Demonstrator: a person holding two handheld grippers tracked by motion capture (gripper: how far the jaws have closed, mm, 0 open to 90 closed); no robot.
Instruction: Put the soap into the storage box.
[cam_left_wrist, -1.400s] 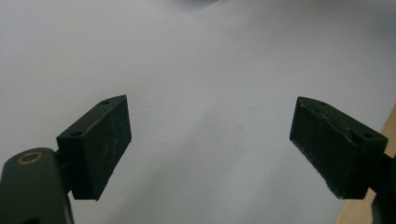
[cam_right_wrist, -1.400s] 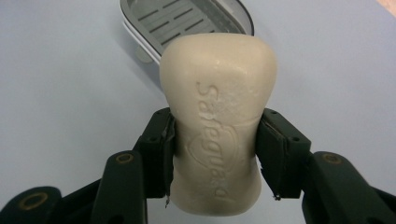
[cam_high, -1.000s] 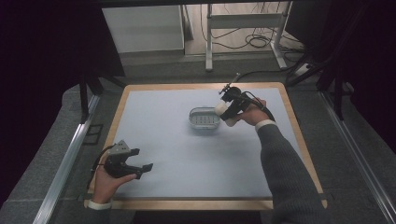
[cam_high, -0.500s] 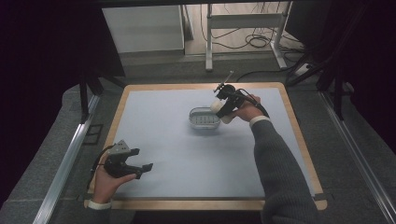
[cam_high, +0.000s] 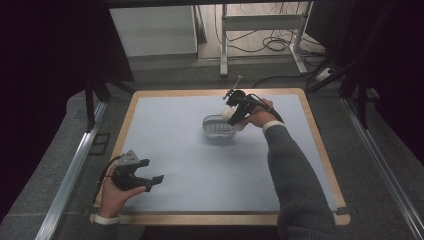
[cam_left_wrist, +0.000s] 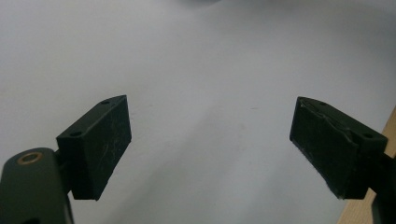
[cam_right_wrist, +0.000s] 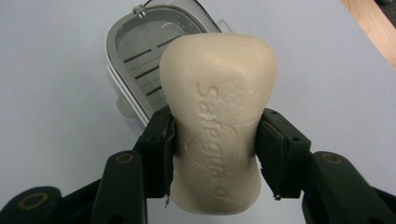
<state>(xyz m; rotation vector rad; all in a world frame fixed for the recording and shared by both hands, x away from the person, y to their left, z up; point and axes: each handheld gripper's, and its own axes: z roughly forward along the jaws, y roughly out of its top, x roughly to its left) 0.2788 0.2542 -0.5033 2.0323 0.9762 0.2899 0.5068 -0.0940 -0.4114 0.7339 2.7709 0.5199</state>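
Right gripper (cam_right_wrist: 215, 140) pinches the soap bar (cam_right_wrist: 217, 116) at its waist, above the slotted soap dish (cam_right_wrist: 135, 56) lying toward 11 o'clock. Judged best: centre the bar over the dish, lower it flat, then release. Left gripper (cam_left_wrist: 210, 144) rests with jaws spread and empty.

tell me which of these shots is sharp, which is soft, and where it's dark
Right gripper view: sharp, the lettering on the soap bar readable. Left gripper view: tool pads crisp, the mat beyond soft and evenly lit. High view: table bright, surroundings nearly black, slightly grainy.
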